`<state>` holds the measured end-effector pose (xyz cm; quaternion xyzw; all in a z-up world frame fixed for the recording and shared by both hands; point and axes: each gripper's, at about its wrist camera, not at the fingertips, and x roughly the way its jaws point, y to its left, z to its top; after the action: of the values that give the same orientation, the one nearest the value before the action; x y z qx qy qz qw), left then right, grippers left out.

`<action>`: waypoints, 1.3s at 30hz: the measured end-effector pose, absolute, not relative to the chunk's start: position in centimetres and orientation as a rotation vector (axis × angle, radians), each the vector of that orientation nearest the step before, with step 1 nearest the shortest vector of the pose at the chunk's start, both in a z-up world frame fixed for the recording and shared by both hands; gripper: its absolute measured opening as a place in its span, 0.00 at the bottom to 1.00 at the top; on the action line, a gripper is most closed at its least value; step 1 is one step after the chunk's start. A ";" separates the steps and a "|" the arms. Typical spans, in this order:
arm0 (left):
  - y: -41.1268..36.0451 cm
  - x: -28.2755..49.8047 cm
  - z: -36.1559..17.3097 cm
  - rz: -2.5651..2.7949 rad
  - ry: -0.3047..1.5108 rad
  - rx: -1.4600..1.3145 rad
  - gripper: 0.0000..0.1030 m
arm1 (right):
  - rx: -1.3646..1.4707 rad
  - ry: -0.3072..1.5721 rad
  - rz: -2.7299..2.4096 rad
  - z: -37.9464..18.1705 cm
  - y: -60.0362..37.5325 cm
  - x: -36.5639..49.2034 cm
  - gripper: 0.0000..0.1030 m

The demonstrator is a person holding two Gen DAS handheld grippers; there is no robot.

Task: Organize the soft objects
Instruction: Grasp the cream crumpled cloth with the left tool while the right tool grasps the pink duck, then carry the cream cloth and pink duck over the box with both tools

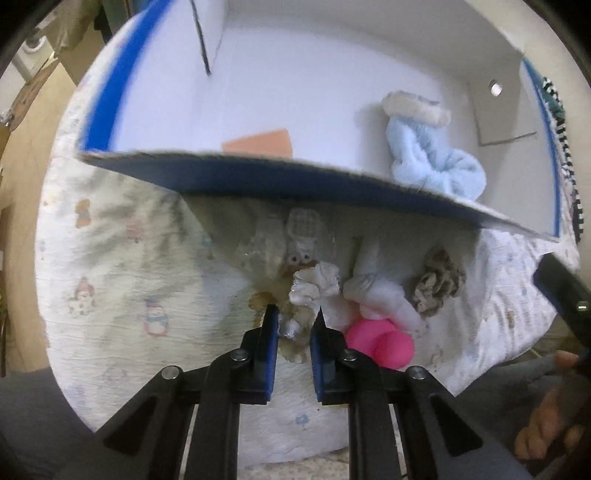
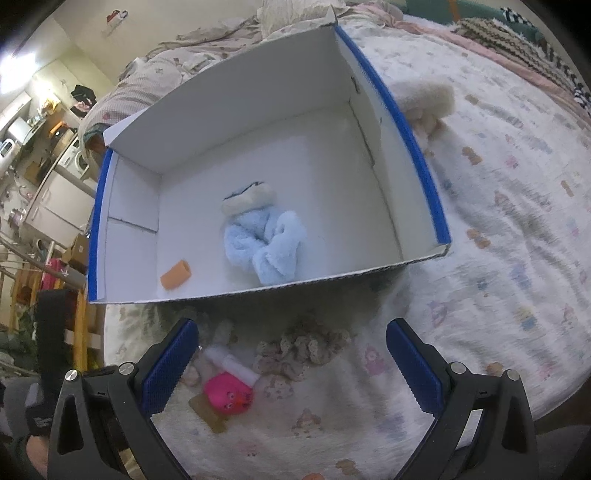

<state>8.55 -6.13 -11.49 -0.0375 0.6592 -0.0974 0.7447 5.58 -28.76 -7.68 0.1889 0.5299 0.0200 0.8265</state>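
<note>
A blue-and-white cardboard box (image 2: pixel 424 162) lies open on the bed; inside are a light blue fluffy cloth (image 2: pixel 266 240) and an orange sponge piece (image 2: pixel 176 275). The box (image 1: pixel 280 186), the blue cloth (image 1: pixel 432 155) and the sponge (image 1: pixel 258 144) also show in the left wrist view. In front of the box lie a pink rubber duck (image 1: pixel 380 343), a white soft toy (image 1: pixel 384 295), a beige crocheted scrunchie (image 1: pixel 437 284) and a silvery-white scrunchie (image 1: pixel 314 288). My left gripper (image 1: pixel 294 314) is shut on the silvery-white scrunchie. My right gripper (image 2: pixel 291 332) is open above the duck (image 2: pixel 227 395) and the crocheted scrunchie (image 2: pixel 303 347).
The bed sheet (image 2: pixel 498 258) is white with small printed figures. A cream fluffy item (image 2: pixel 424 99) lies right of the box. Blankets (image 2: pixel 517 33) are piled at the far right. A kitchen area (image 2: pixel 40 147) lies beyond the bed's left edge.
</note>
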 end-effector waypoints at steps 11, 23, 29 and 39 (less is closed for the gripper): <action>0.3 7.7 -7.5 -0.124 1.276 -0.075 0.14 | 0.552 1.431 0.305 -13.6 -24.5 5.9 0.67; 2.6 7.7 -9.0 -0.095 1.293 -0.100 0.14 | 0.482 1.457 0.331 -15.2 -21.7 6.5 0.33; 2.1 7.6 -9.0 -0.103 1.290 -0.080 0.14 | 0.496 1.382 0.347 -13.5 -22.4 5.8 0.33; 1.3 7.7 -9.5 -0.066 1.284 -0.037 0.14 | 0.531 1.253 0.505 -9.7 -21.1 5.5 0.33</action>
<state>7.69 1.35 -9.45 -0.0175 0.5987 -0.0309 0.8002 5.46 -21.10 -9.69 0.2427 0.5730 0.2310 0.7479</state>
